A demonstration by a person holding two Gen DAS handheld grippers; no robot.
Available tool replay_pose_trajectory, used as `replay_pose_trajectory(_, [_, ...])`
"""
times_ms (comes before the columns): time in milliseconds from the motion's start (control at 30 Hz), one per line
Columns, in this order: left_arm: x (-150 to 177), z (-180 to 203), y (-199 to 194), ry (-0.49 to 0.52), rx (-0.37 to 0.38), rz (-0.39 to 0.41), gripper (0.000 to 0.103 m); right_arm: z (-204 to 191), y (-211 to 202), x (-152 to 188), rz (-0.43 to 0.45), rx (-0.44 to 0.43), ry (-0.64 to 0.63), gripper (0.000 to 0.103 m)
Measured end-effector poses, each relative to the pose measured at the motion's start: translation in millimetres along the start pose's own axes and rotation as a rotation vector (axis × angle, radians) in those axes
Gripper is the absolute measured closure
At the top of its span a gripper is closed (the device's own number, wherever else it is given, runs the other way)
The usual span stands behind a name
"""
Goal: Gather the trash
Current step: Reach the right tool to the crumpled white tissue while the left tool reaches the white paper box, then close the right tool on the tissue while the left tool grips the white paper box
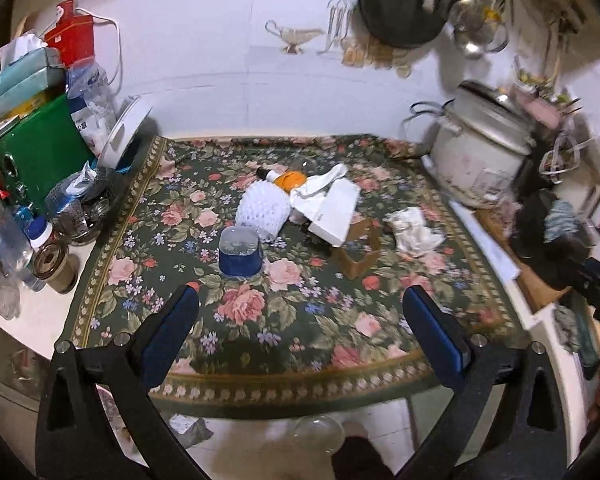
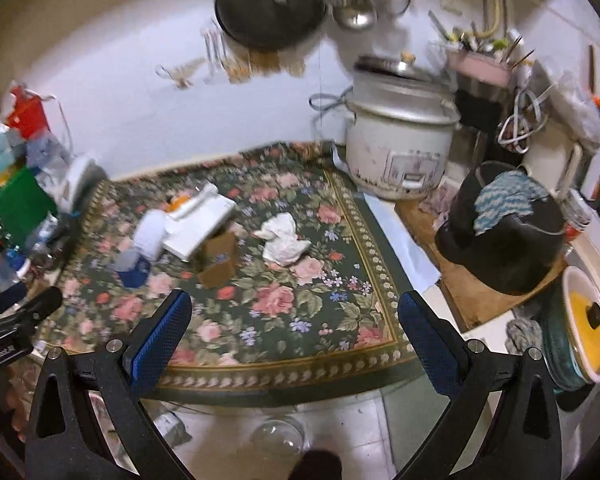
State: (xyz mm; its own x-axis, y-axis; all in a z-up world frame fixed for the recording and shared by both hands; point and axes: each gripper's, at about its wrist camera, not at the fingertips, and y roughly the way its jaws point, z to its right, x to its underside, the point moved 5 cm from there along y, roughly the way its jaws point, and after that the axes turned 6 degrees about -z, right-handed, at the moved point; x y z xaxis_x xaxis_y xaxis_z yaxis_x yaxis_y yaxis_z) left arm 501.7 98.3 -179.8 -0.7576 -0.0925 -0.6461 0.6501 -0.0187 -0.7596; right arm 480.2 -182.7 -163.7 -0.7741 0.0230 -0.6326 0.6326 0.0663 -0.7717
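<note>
Both the left gripper [image 1: 300,312] and the right gripper [image 2: 294,314] hang spread apart and empty above the near edge of the floral tablecloth [image 1: 260,332]. The crumpled white tissue [image 2: 283,238], white flat box [image 1: 334,212] and brown cardboard box [image 2: 218,260] lie mid-table. Collection appears unstarted; the next move likely calls for reaching forward to the tissue.

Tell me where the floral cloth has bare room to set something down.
The near part of the floral cloth is bare, between the blue container, the brown cardboard box and the front edge. The right strip past the crumpled tissue is also bare. The centre is crowded around the white box, and the left edge by jars.
</note>
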Motion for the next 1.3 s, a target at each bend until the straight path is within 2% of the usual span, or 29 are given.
replay_pose_trajectory(167, [-21.7,15.7,48.8,-0.035,-0.058,-0.062,0.001,12.0,60.8,-26.4,-0.095,-0.09,-0.043,0.001])
replay_pose_trajectory(467, [-76.2,51.7,141.6,-0.091,-0.041,-0.146,0.005,9.9,149.9,-71.6,-0.211,-0.189,-0.195,0.004])
replay_pose_trajectory(633, [-96.3,67.3,187.1,0.002,-0.06,-0.197,0.014,6.6,194.0,-83.2,-0.299,-0.268,-0.223,0.01])
replay_pose_trajectory(800, [-113.8,80.5,225.4,0.114,-0.12,-0.246,0.024,8.0,230.3,-79.9,-0.395,-0.324,-0.236,0.018])
replay_pose_trajectory(933, [-120.2,87.9,248.2,0.146,-0.104,-0.296,0.031,14.6,247.3,-73.7,-0.446,-0.343,-0.232,0.022])
replay_pose_trajectory(1033, [-120.8,93.3,264.2,0.188,-0.117,-0.341,0.031,19.0,256.2,-66.8,-0.503,-0.396,-0.193,0.029])
replay_pose_trajectory(1100, [-119.6,94.1,275.7,0.217,-0.143,-0.368,0.031,19.4,259.1,-63.0,-0.531,-0.445,-0.162,0.03])
replay_pose_trajectory(1200, [-117.9,94.4,288.0,0.238,-0.163,-0.402,0.031,19.0,260.8,-60.8,-0.549,-0.5,-0.131,0.038])
replay_pose_trajectory(1267, [-116.9,95.2,292.1,0.256,-0.173,-0.405,0.032,15.2,259.8,-61.1,-0.546,-0.511,-0.145,0.048])
replay_pose_trajectory(1300, [-116.4,96.3,294.1,0.269,-0.178,-0.407,0.036,12.5,258.2,-61.3,-0.544,-0.525,-0.156,0.052])
